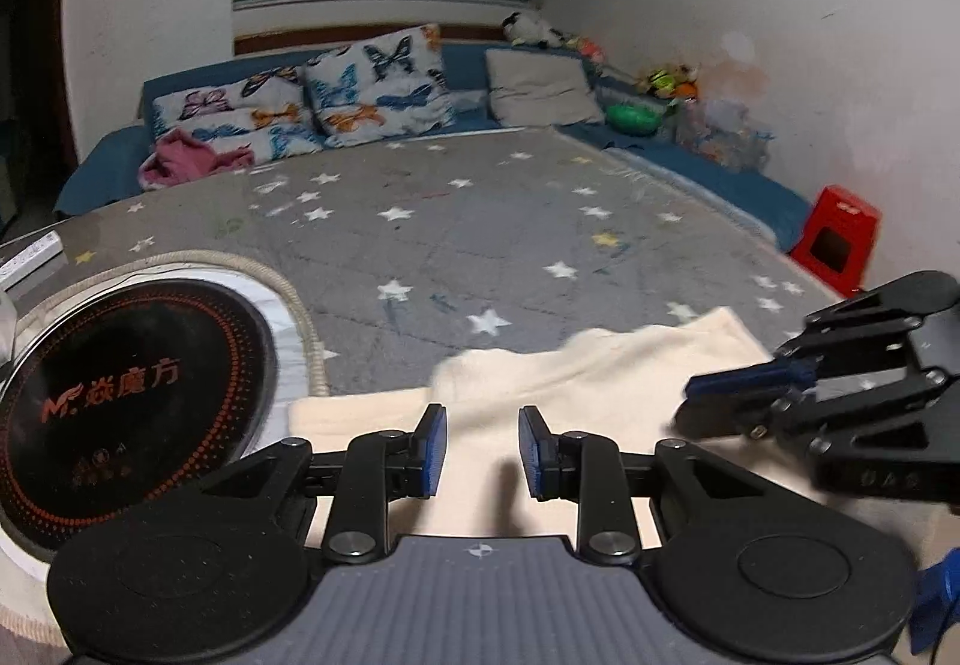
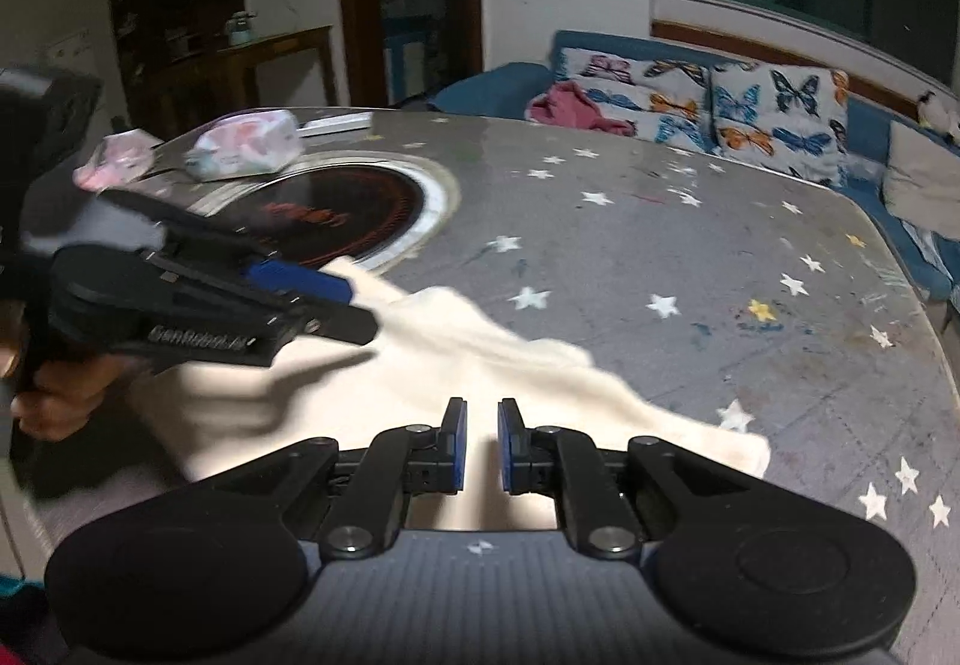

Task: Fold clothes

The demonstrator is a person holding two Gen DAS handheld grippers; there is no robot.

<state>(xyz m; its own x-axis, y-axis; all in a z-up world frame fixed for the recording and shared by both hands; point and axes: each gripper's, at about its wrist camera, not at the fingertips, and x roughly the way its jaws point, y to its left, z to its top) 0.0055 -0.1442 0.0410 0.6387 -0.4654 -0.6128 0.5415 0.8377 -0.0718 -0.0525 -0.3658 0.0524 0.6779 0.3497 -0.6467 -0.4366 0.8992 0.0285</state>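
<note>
While a cream garment (image 1: 576,395) lies rumpled at the near edge of a star-patterned table (image 1: 420,245), just right of the built-in induction hob (image 1: 126,395), two handheld grippers hang over it. At left, the left gripper (image 1: 482,449) stands partly open, cloth showing beneath its jaws but nothing pinched. At right, the right gripper (image 2: 482,443) is nearly closed and holds nothing. Soft, light and limp, the fabric would likely sag and slide when lifted; its corners and hem edges look the surest places to pinch.
</note>
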